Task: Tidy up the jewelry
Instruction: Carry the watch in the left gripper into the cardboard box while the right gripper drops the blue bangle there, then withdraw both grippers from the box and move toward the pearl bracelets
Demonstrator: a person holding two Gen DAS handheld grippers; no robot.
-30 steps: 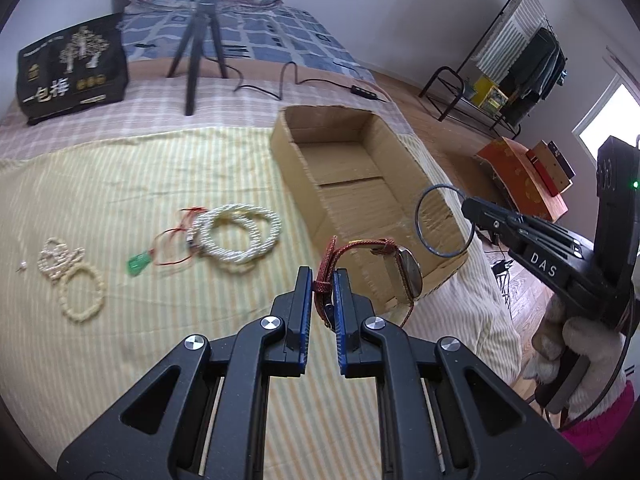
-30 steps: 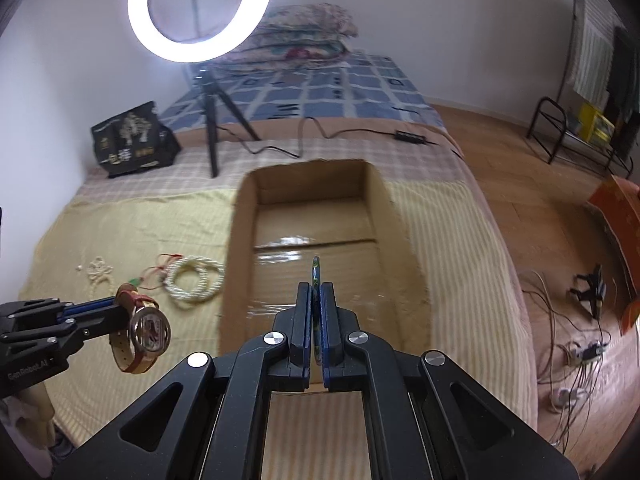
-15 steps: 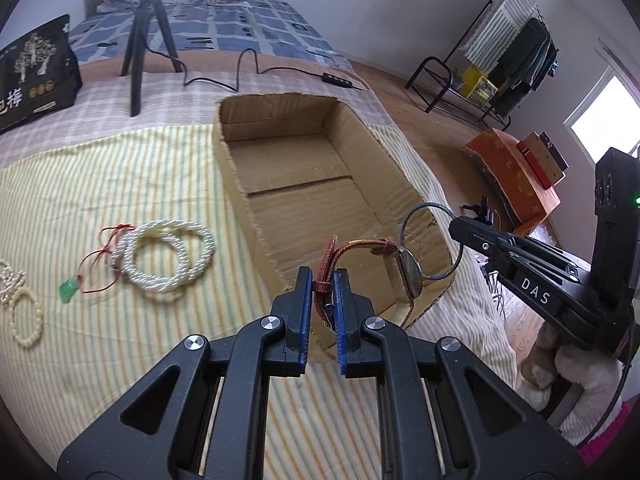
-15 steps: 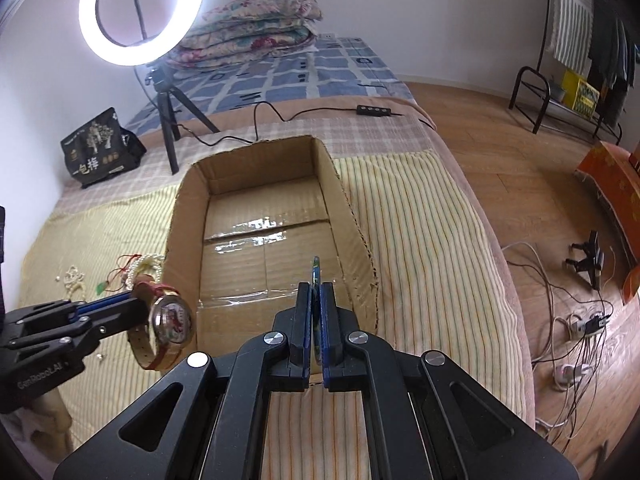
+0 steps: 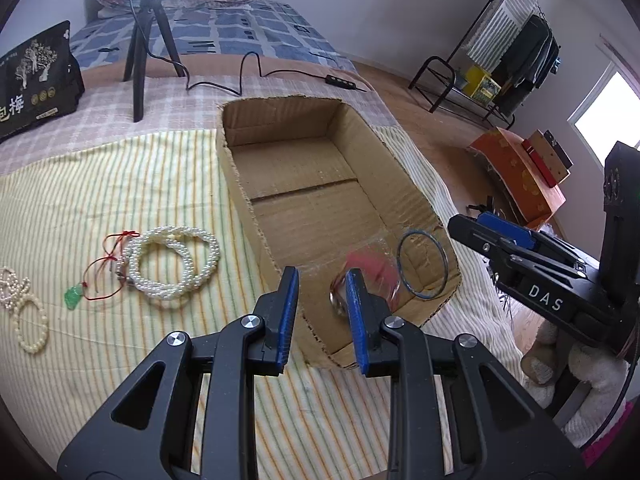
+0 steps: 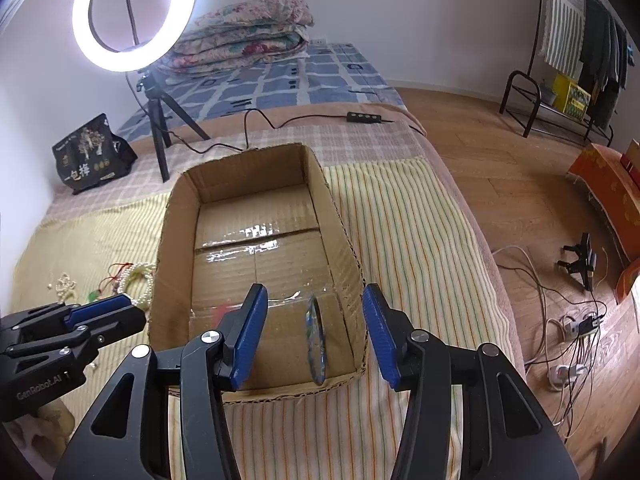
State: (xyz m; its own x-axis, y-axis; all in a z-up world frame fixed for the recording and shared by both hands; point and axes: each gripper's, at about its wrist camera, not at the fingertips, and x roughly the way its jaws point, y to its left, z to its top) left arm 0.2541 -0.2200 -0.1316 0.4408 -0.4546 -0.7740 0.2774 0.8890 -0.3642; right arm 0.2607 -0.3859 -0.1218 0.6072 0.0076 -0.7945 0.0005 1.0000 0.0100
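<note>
Left gripper [image 5: 322, 294] jaws opening, gap moderate; pads not pressing on anything. The watch [image 5: 368, 280], red strap, is a motion-blurred smear just past the right pad, over the near end of the cardboard box [image 5: 236, 184]; cannot tell if it touches the pad. Right gripper [image 6: 314, 328] jaws opening, set wider; the thin bangle [image 6: 316, 340] shows edge-on between the pads, touching neither, over the box's near end. From the left wrist view the bangle reads as a dark ring against the box's near-right corner, just beside the right gripper's tip. Left of the box on the striped sheet [image 5: 100, 184]: pearl bracelets [image 5: 172, 266], touching them a red cord with green pendant [image 5: 74, 298], further left small bead bracelets [image 5: 24, 312]. Behind: tripod [image 5: 142, 44], ring light [image 6: 134, 12], black bag [image 5: 36, 84].
</note>
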